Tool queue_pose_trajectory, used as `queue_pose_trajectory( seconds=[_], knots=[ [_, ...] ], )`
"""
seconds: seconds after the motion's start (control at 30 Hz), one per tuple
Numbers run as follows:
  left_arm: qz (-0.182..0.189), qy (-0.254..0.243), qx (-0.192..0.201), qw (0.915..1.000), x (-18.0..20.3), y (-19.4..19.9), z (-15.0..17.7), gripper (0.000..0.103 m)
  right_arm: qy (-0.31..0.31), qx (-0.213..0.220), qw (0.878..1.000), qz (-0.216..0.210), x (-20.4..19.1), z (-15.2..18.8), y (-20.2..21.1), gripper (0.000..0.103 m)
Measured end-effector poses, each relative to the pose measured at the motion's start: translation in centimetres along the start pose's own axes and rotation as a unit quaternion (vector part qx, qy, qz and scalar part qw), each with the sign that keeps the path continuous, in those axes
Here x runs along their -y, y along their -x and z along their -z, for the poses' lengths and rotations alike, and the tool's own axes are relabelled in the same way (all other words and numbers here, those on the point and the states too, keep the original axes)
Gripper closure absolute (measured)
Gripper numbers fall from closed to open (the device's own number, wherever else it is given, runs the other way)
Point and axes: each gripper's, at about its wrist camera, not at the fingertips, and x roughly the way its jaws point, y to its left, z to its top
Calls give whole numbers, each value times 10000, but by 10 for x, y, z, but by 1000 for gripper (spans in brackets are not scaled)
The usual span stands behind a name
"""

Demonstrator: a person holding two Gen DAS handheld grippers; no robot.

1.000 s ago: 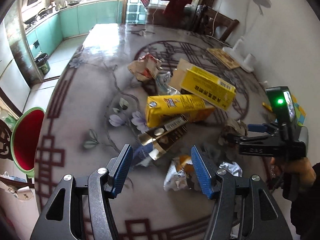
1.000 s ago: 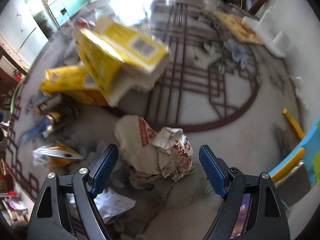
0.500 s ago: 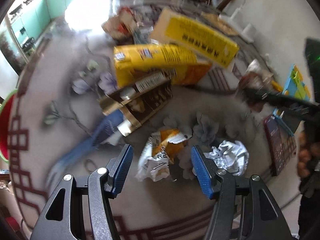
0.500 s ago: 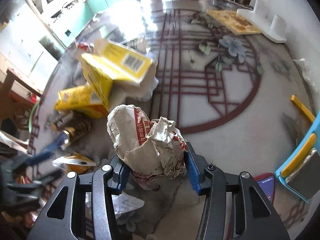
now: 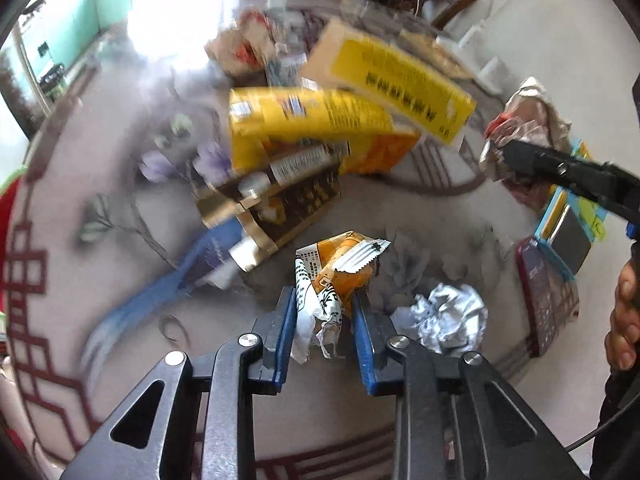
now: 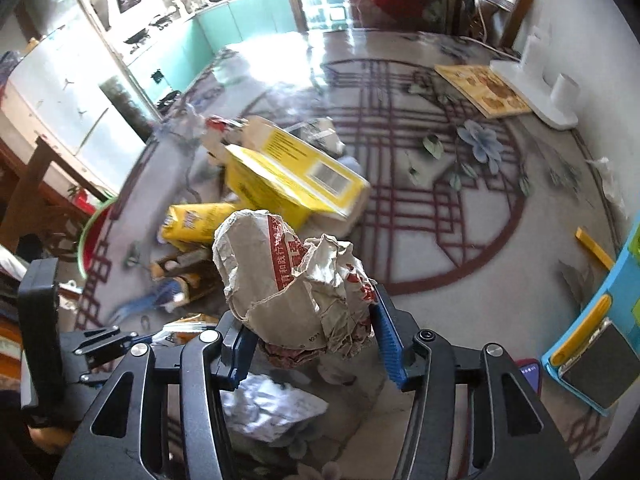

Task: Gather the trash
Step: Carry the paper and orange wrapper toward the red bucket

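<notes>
An orange and white snack wrapper (image 5: 340, 268) lies on the patterned table (image 5: 120, 160). My left gripper (image 5: 324, 300) is closing on it, and both blue pads touch its lower end. A crumpled paper ball (image 6: 280, 264) with red print sits in my right gripper (image 6: 310, 320), lifted off the table. Those jaws are opening slightly, with the ball still pinched between them. Behind lie two yellow boxes (image 5: 384, 80) (image 5: 304, 120), a brown and gold packet (image 5: 280, 200), a blue wrapper (image 5: 192, 268) and a foil ball (image 5: 448, 316).
A red bin with a green rim (image 6: 94, 236) stands off the table's left edge. A phone (image 5: 544, 280) and a blue and yellow item (image 5: 568, 224) lie at the right. A book (image 6: 480, 88) and a white stand (image 6: 552, 96) sit at the back. A hand (image 5: 624, 320) shows at the right.
My left gripper came down over the snack wrapper and closed on it. My right gripper closed on the paper ball and raised it off the table.
</notes>
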Motion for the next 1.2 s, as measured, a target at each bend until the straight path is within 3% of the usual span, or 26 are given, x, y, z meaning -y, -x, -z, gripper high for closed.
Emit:
queue_pose_trajectory(
  seconds=[0.23,0.5,1.2],
  knots=[
    [-239,162,736,9969,-14,59,-19,78,333,258,9990,-174,-35,-15,12,52],
    [-642,370,1255,9893,-33,105,-30,78,534,383,9974,-294,-61,-23,15,51],
    [-1022,729,1664,9780,-92,155,-26,78,896,441,9940,-451,-123,-42,8,51]
  ],
)
